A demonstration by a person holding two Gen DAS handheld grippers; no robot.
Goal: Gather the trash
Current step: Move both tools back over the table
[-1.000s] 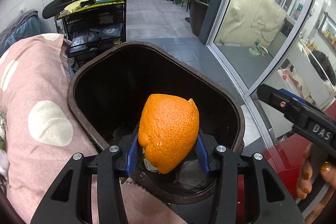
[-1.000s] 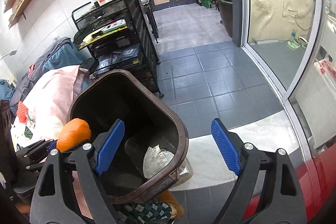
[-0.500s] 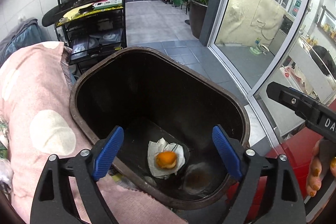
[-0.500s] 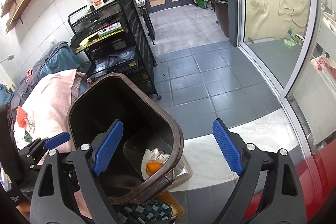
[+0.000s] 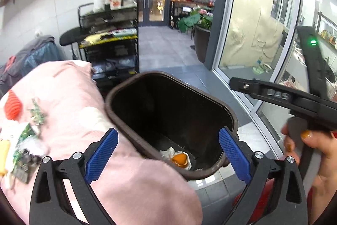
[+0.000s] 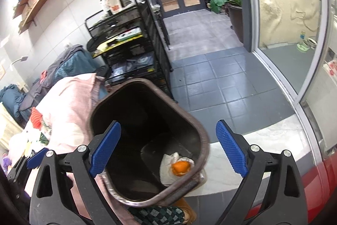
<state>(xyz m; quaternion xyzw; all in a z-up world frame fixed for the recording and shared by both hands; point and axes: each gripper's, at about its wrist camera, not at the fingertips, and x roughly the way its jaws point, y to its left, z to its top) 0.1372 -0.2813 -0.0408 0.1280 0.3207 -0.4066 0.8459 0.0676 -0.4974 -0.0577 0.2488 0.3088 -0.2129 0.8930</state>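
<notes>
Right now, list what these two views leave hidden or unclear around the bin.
- Bin floor, left wrist view: near part hidden by its own rim and the pink blanket.
- Litter on the blanket: blurred, unidentifiable.
- Peel on tissue, right wrist view: rim cuts off the tissue's lower edge.
- Checked cloth under the bin: cut off by the bottom edge.

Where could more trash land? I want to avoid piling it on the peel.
Free: the dark bin floor left of the tissue holding the orange peel. Also the deep end under the far rim. Crowded: the near right corner.
</notes>
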